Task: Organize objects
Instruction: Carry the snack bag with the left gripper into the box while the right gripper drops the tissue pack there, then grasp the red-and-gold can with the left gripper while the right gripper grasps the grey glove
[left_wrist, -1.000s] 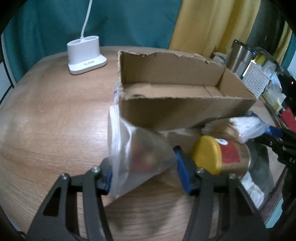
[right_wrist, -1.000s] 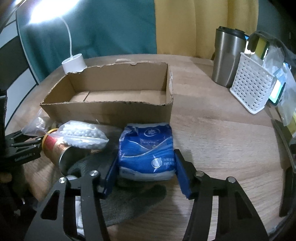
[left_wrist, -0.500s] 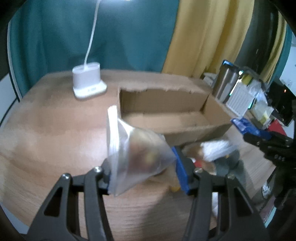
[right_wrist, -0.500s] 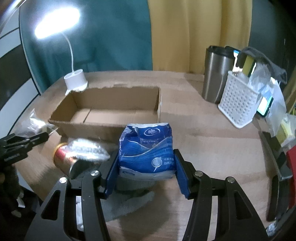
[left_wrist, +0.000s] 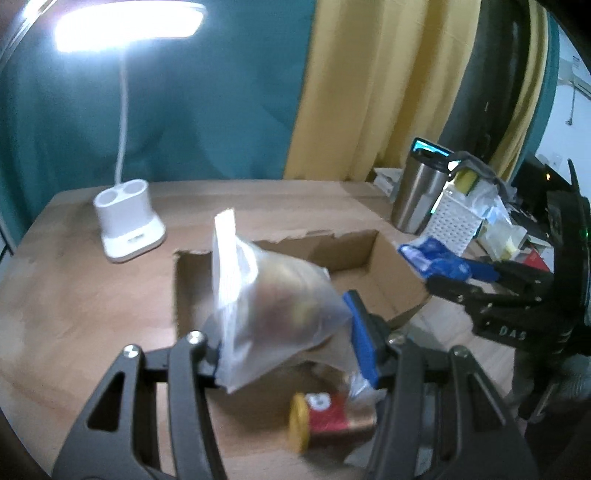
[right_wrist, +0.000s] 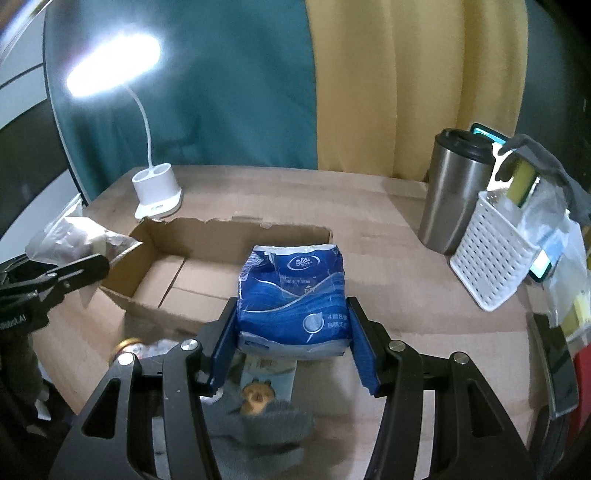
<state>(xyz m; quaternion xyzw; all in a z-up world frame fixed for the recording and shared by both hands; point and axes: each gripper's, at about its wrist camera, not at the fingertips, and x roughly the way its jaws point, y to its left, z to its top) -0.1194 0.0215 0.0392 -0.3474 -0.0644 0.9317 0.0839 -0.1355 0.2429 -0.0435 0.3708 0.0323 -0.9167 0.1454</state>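
My left gripper (left_wrist: 291, 339) is shut on a clear zip bag (left_wrist: 269, 310) with reddish contents and holds it in the air over the near left part of the open cardboard box (left_wrist: 384, 269). My right gripper (right_wrist: 291, 339) is shut on a blue tissue pack (right_wrist: 295, 299) and holds it above the box's (right_wrist: 155, 280) near right side. The tissue pack also shows in the left wrist view (left_wrist: 432, 258), and the zip bag shows in the right wrist view (right_wrist: 74, 236). The box looks empty inside.
A yellow-lidded red jar (left_wrist: 325, 421) lies on the table before the box beside a grey glove (right_wrist: 258, 424) and a small packet (right_wrist: 266, 373). A white lamp base (left_wrist: 127, 221) stands back left. A steel tumbler (right_wrist: 454, 192) and white basket (right_wrist: 495, 254) stand right.
Both grippers have risen from the table with their loads, the zip bag and the tissue pack, and now hang above the box. The jar and glove stayed on the table.
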